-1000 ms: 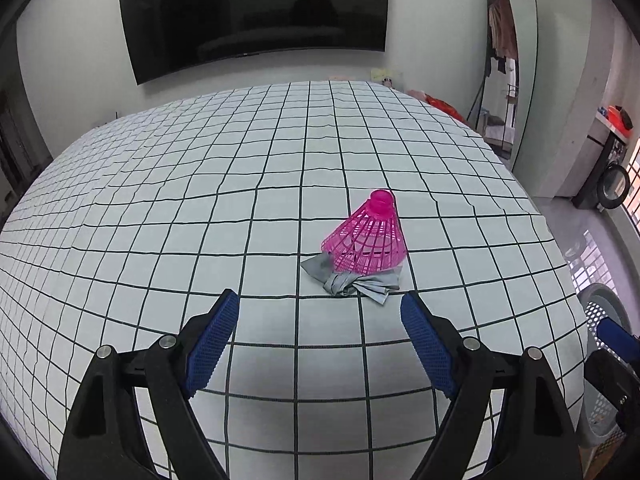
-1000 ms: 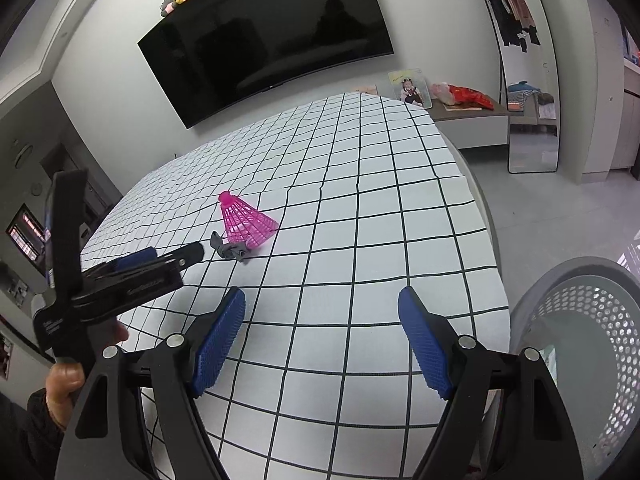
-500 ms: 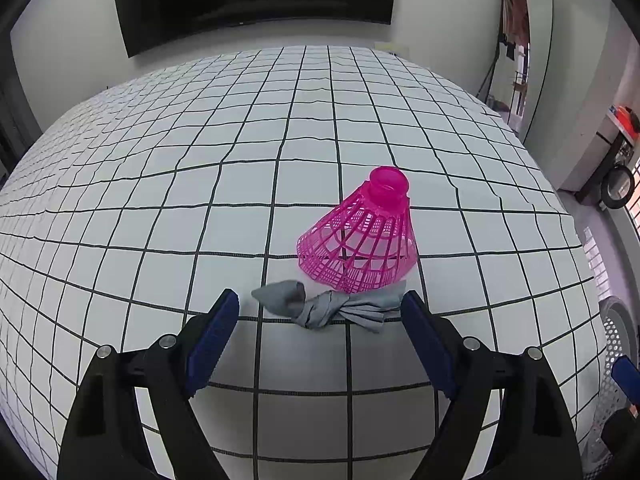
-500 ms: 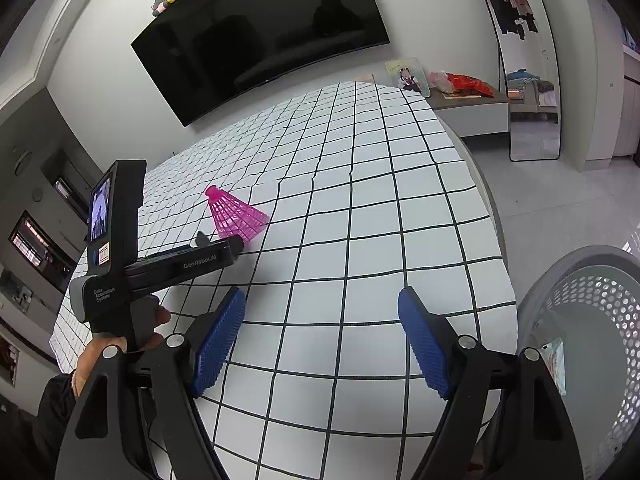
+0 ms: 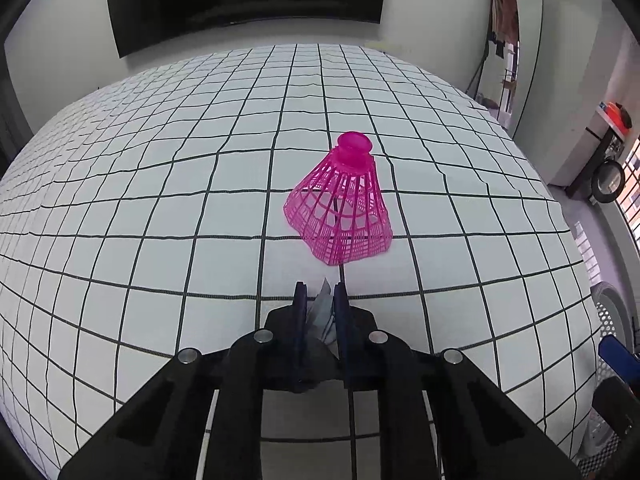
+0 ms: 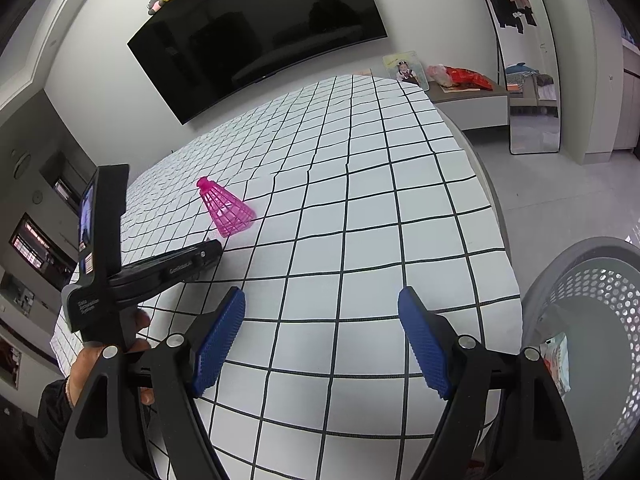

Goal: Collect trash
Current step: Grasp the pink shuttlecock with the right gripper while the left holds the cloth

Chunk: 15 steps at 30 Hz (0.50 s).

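Note:
A crumpled grey scrap [image 5: 322, 309] is pinched between the blue pads of my left gripper [image 5: 320, 294], which is shut on it just above the checked cloth. Right behind it a pink plastic shuttlecock [image 5: 342, 212] stands skirt-down on the cloth. From the right wrist view the same shuttlecock [image 6: 228, 210] sits beyond the left gripper [image 6: 212, 250], held by a person's hand [image 6: 120, 344]. My right gripper [image 6: 322, 320] hovers open over the near part of the table with nothing between its fingers.
A white cloth with a black grid [image 6: 360, 200] covers the table. A grey perforated basket [image 6: 600, 304] stands beside the table's right edge, with some litter inside. A big dark screen [image 6: 256, 40] hangs on the far wall; a mirror [image 6: 524, 60] leans at the right.
The left gripper sank toward the grey scrap in front of the shuttlecock and its jaws went from wide apart to shut on the scrap. The right gripper kept still and open.

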### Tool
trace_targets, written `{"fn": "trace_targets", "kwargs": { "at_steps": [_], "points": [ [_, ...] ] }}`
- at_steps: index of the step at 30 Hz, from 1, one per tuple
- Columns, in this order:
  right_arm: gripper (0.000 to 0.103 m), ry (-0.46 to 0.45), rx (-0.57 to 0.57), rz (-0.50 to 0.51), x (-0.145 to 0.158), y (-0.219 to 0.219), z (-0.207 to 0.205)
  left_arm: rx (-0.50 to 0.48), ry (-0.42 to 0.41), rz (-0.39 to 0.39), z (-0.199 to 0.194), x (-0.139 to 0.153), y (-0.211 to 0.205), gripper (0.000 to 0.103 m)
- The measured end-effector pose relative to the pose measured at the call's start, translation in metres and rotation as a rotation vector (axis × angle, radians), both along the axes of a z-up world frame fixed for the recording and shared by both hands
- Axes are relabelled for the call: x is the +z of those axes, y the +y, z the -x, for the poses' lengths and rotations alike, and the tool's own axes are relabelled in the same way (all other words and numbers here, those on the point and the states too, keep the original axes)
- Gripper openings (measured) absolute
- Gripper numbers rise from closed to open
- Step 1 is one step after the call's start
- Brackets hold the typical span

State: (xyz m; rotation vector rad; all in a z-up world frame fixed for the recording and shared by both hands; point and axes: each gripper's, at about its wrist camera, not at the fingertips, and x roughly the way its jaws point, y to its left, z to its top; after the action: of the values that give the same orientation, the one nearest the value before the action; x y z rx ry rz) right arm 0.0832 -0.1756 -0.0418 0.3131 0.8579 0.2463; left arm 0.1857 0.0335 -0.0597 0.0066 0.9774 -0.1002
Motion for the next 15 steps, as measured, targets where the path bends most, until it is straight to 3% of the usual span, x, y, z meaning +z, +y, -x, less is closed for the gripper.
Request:
{"fn": "trace_targets", "kwargs": {
  "at_steps": [15],
  "points": [
    [0.076, -0.016, 0.13, 0.082, 0.003, 0.062, -0.035, 0.001, -0.1, -0.013, 0.049, 0.036, 0.035, 0.013]
  ]
}}
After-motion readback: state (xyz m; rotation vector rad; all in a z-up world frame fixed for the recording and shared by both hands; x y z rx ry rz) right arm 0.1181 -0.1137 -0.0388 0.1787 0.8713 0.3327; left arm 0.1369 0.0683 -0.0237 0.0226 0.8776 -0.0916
